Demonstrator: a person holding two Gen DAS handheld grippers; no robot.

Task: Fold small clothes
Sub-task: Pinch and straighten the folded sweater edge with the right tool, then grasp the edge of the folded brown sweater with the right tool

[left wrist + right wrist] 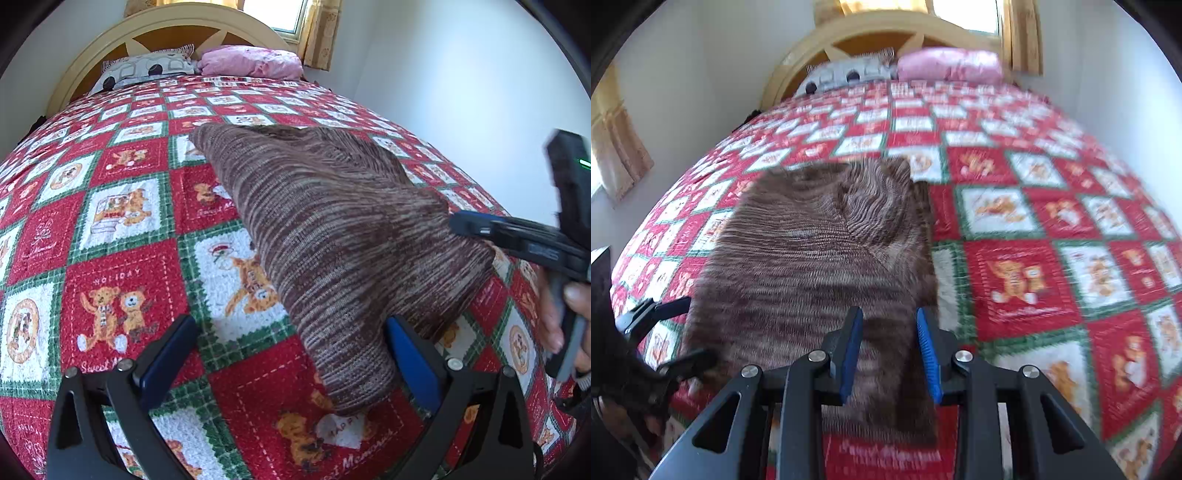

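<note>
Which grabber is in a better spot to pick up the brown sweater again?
Probably the right gripper: the brown sweater lies between its slightly parted fingers. The left gripper gapes wide beside the sweater's near corner, with one finger against its edge.

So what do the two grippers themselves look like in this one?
Both match: black angular frames with triangular cut-outs and round silver bolts, ending in two flat blue pads. The left gripper shows smooth dark-blue pads. On the right gripper the pads look brighter blue and ribbed. Its black body carries a small green light in the left view. No sleeve is visible.
</note>
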